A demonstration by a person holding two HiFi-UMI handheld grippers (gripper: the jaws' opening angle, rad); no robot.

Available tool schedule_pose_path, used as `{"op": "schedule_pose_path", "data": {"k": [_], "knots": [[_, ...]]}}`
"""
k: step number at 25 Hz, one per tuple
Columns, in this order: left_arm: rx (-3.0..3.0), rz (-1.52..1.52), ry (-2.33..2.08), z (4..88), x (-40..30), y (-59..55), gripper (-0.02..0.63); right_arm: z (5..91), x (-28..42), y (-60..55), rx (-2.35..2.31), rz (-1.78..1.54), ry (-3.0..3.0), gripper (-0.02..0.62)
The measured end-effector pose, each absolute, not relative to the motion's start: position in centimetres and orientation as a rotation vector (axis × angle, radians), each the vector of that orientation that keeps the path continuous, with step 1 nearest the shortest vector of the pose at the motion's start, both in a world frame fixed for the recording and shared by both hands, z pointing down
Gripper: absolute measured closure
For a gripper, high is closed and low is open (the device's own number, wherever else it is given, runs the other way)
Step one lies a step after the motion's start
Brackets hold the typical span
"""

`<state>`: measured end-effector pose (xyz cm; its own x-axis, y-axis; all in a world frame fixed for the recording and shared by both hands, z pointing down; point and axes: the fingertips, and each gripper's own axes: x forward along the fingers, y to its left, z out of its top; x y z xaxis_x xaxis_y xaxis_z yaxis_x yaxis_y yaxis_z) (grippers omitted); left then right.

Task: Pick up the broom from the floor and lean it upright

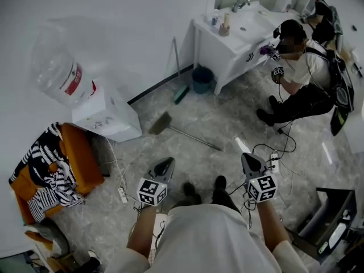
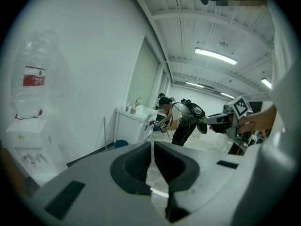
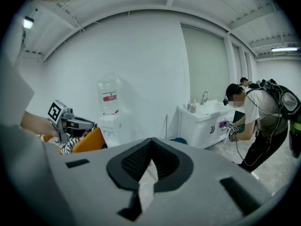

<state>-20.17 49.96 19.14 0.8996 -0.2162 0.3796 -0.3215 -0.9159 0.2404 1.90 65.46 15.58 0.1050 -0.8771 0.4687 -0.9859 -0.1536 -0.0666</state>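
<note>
Head view shows a long thin-handled broom with a grey-brown bristle head [image 1: 187, 136] lying flat on the grey marbled floor [image 1: 227, 118]. It lies beyond the person's black shoes [image 1: 220, 182], with its bristle end toward the white water dispenser [image 1: 108, 117] at the left. The left tool [image 1: 166, 162] and right tool [image 1: 248, 157] hover near, on either side of the shoes and well apart from the broom. Left and right gripper views show both sets of jaws pressed together with nothing between them.

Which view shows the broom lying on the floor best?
Head view: the broom lies whole on the floor, its head near the water dispenser. Both gripper views have that floor blocked; no broom clearly shows.
</note>
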Motion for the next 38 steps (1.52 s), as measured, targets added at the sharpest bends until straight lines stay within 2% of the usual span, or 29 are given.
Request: {"op": "schedule_pose_path", "data": {"k": [16, 38], "knots": [[2.769, 0.566, -0.325, 22.4, -15.3, 48.8, 0.583, 19.7, 5.2, 64.7, 2.12, 0.721, -1.838, 0.595], [2.729, 0.676, -0.344, 29.8, 4.6, 45.1, 0.595, 30.3, 23.2, 59.4, 1.93, 0.894, -1.918, 0.595]]}}
